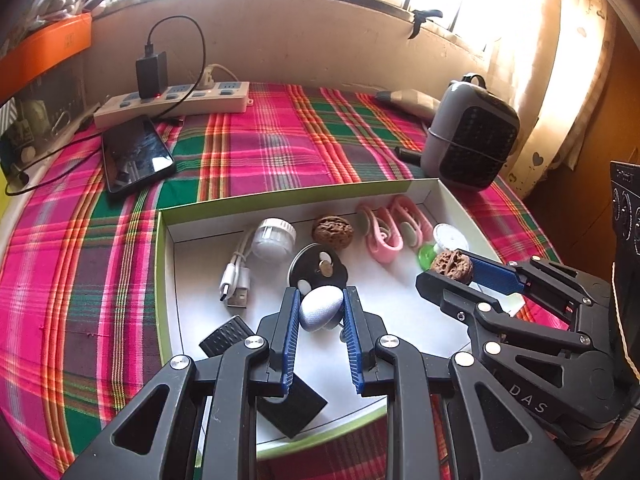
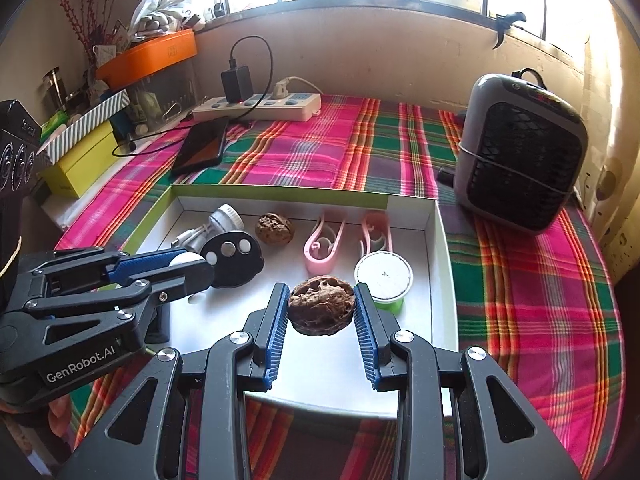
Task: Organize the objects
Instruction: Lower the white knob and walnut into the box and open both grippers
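L gripper [image 1: 321, 309] w/ egg [image 1: 320, 307], R gripper [image 2: 321, 308] w/ walnut [image 2: 322, 310]

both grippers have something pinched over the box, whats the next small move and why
Probably lift the right gripper a little: its fingers already clamp the walnut above the white box floor. The green-based container sits close beside it, so straight up seems safest. The left gripper holds a grey egg-shaped object.

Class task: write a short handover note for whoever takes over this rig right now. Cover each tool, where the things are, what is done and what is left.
Left tool: shut on the pale egg-shaped object, over the white tray.
Right tool: shut on a walnut, beside the white-lidded green jar.
In the tray: second walnut, two pink clips, black disc, USB cable.
Done: both items gripped.
Left: placing them; destination unclear.
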### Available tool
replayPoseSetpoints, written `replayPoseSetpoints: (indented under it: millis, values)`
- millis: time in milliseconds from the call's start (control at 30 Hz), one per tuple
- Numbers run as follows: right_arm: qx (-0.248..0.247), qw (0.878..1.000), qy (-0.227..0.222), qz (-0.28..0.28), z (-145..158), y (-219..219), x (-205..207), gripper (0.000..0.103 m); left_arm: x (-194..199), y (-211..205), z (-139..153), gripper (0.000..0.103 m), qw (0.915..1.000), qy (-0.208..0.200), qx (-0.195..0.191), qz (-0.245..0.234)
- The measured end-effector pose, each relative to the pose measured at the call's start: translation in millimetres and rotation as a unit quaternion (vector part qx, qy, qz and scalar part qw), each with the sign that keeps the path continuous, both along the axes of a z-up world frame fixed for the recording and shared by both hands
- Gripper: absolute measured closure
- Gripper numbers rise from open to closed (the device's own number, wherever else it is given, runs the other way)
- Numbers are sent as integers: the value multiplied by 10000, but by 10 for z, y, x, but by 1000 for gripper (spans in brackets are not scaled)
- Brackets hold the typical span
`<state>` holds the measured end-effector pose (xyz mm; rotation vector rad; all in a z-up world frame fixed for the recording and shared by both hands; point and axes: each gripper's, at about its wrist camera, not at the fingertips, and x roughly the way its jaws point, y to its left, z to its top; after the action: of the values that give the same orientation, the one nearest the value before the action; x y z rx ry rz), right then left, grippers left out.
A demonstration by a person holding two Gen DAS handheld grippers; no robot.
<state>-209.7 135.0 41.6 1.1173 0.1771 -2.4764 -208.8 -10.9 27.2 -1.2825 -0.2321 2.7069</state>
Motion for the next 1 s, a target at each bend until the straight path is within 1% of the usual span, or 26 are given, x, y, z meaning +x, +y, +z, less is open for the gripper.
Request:
replayPoseSetpoints:
  millis: [533,1000]
  values:
    - [79,9997,-194,149,-161,-78,-118,69,-86,-16,-129,83,9998,-170,-71,21]
    - [112,9995,-217,192,-219,-113,-154,69,-122,-25,-169,83,9996,-231,-110,71]
